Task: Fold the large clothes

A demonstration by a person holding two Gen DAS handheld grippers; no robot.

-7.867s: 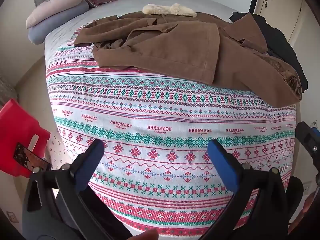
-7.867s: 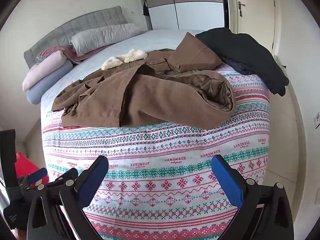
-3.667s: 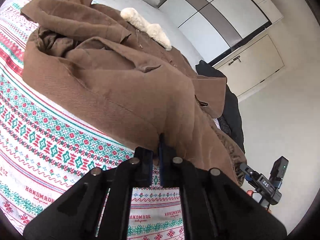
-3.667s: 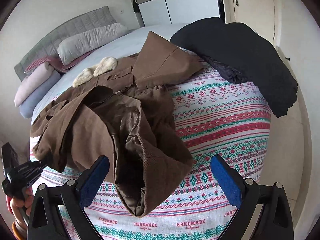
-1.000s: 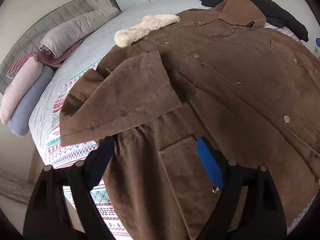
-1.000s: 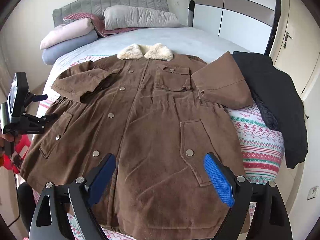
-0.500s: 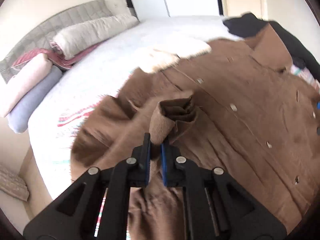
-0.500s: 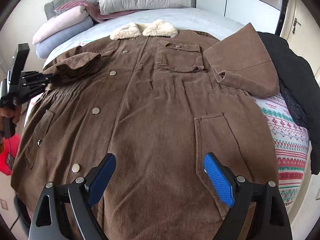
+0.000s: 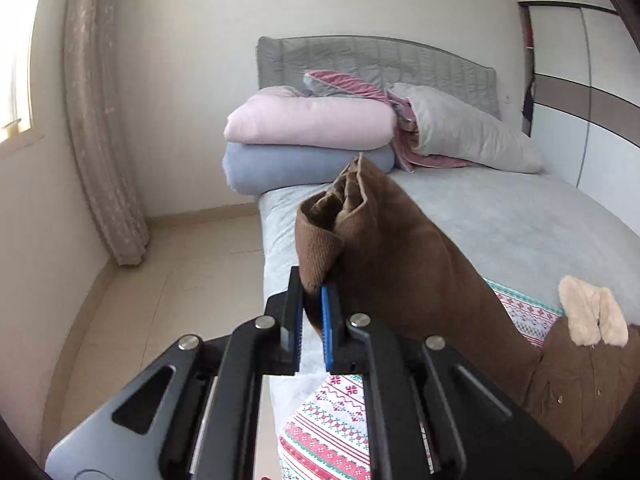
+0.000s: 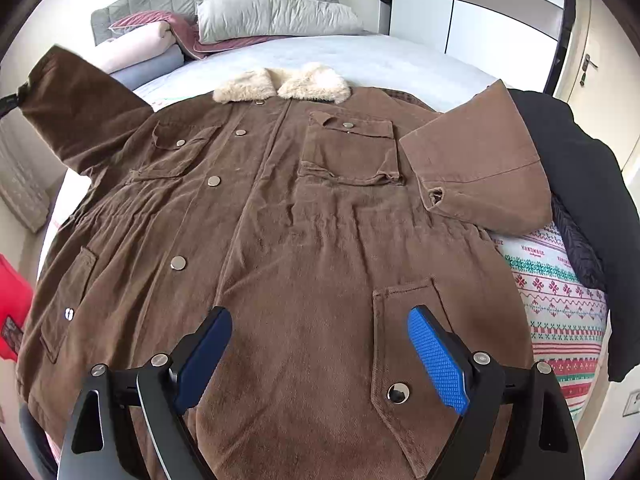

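A large brown corduroy coat (image 10: 304, 216) with a cream fleece collar (image 10: 280, 82) lies front-up on the bed. My left gripper (image 9: 312, 316) is shut on the cuff of its left sleeve (image 9: 340, 232) and holds it lifted out over the bed's left side; the raised sleeve (image 10: 76, 108) also shows in the right wrist view. The other sleeve (image 10: 476, 168) lies folded across the coat's right side. My right gripper (image 10: 320, 356) is open and empty, just above the coat's lower front near a pocket (image 10: 404, 344).
A black garment (image 10: 576, 184) lies at the bed's right edge. Folded blankets and pillows (image 9: 312, 140) sit by the grey headboard. A patterned bedspread (image 10: 560, 288) covers the bed's foot. A red object (image 10: 12, 308) stands on the floor left. A curtain (image 9: 100, 128) hangs beside the wall.
My left gripper has lifted the gripped sleeve cuff and swung it outward to the left, off the coat's chest. The right gripper stays open and has moved slightly closer over the hem.
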